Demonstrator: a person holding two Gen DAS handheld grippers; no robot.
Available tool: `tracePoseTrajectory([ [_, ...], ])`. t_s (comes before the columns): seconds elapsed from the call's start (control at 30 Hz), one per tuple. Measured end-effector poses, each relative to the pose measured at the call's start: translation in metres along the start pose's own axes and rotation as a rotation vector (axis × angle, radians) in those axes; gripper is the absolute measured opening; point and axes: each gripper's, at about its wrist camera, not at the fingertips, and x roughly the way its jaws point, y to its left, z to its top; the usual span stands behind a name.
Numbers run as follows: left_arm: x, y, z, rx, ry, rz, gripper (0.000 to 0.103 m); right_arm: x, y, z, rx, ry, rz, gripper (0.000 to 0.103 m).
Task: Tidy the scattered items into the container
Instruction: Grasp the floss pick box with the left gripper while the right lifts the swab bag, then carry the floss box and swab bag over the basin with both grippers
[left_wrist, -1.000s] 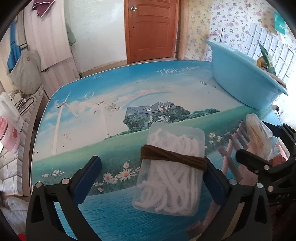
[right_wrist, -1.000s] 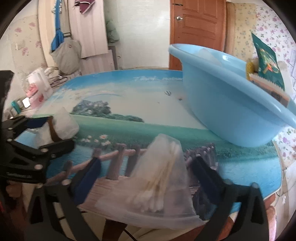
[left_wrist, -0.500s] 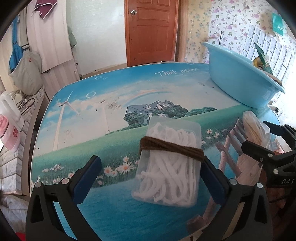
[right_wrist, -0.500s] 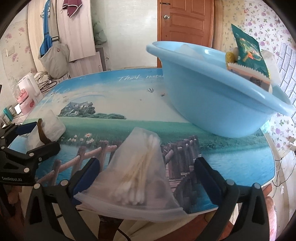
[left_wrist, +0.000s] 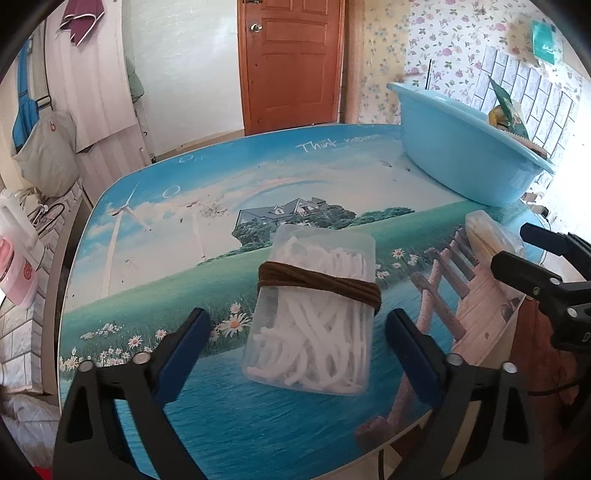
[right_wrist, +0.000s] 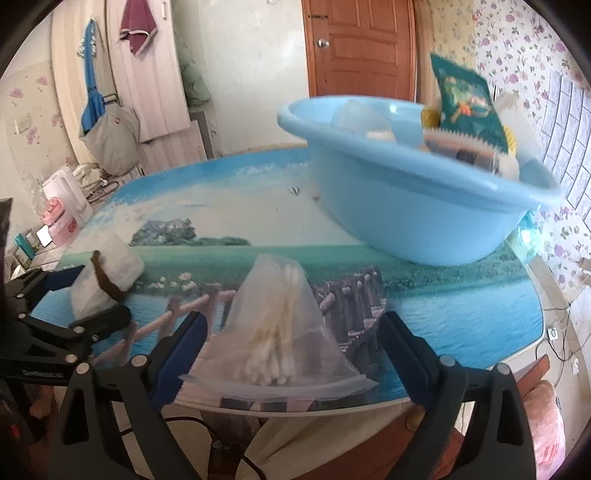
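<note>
On the table (left_wrist: 155, 258), which has a bright picture of sky, grass and water on its top, two small things lie near the front edge. One is a clear plastic box (left_wrist: 314, 317) full of white floss picks, with a brown band (left_wrist: 321, 282) wrapped around its middle. The left gripper (left_wrist: 297, 334) sits around this box, one blue pad on each side. Its jaws have just been closing a bit, but they stand wide and there is a gap on both sides, so the pads do not touch the box. The other thing is a clear bag of cotton swabs (right_wrist: 280, 332), lying flat right at the table's edge. The right gripper (right_wrist: 291, 338) has this bag between its blue pads. Its jaws have just been closing a little too, and they are wide; the left pad is very close to the bag's edge, but it does not look like it squeezes it. The bag and the box lie beside each other, a little apart. At the far right of the table stands a big blue tub (right_wrist: 406, 206). It already holds a green packet (right_wrist: 467, 99) and some other small things. A brown door (left_wrist: 291, 62) is in the wall behind the table.
</note>
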Motion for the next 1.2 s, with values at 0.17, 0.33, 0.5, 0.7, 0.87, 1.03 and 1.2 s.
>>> tracePoseTrajectory([
  [0.17,-0.004,-0.006,0.001,0.027,-0.015,-0.01,0.056,-0.011,0.004,0.001,-0.026,-0.041,0.0,0.095],
  [0.33,-0.005,-0.006,0.002,0.027,-0.012,-0.012,0.056,-0.009,0.002,0.0,-0.017,-0.03,0.001,0.095],
  [0.5,-0.01,-0.008,0.006,0.027,-0.017,-0.014,0.056,-0.005,0.004,-0.001,-0.025,-0.015,0.003,0.095],
  [0.7,-0.016,-0.011,0.015,0.011,-0.026,-0.017,0.056,0.005,0.006,-0.004,-0.051,0.032,0.019,0.063],
  [0.87,-0.027,-0.014,0.025,0.011,-0.054,-0.018,0.056,0.001,0.004,-0.002,-0.048,0.02,0.059,0.036],
  [1.03,-0.042,-0.023,0.043,0.017,-0.1,-0.039,0.056,-0.014,0.002,0.007,-0.05,-0.03,0.093,0.029],
  [1.2,-0.053,-0.038,0.066,0.051,-0.149,-0.061,0.056,-0.04,0.004,0.021,-0.074,-0.103,0.122,0.029],
])
